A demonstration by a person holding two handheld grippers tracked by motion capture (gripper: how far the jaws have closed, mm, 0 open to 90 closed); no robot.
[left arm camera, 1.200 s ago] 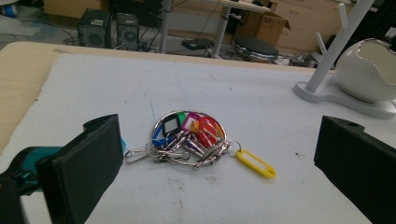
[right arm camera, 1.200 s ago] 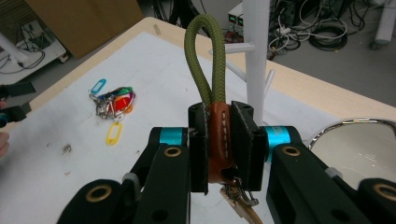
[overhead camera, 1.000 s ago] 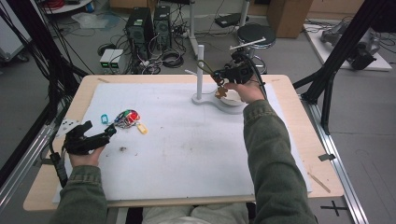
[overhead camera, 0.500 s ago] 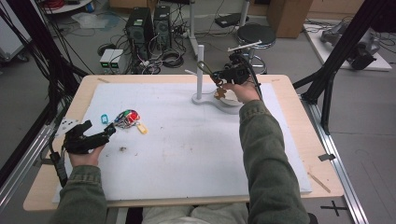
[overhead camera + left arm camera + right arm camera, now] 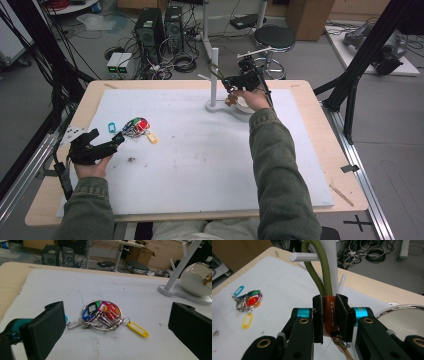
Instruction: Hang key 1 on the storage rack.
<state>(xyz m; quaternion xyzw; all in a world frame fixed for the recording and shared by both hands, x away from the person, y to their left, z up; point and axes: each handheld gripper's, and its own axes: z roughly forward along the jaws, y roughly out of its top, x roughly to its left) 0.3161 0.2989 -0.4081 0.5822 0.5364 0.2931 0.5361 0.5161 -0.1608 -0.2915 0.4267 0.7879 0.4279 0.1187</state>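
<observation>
Olive-green braided cord loop (image 5: 318,277): woven, matt; brown leather tab (image 5: 330,315) stitched. White peg stand (image 5: 332,267): smooth plastic. Keyring bunch (image 5: 102,316): shiny metal, glossy coloured plastic tags.

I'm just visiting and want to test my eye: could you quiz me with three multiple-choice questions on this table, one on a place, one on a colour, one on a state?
1. Where does the key-tag bunch lie?
A. In the white bowl
B. On the white mat, before the left hand-held gripper
C. On the floor

2. What colour is the rope loop on the white peg stand?
A. Olive green
B. Blue
C. Red

3. How is the right hand-held gripper?
A. Wide open
B. Lying on the mat
C. Shut on the loop's brown leather piece

Answers: 1 B, tags lie just beyond its jaws; 2 A, green cord over a peg; 3 C, pads press the leather.
</observation>
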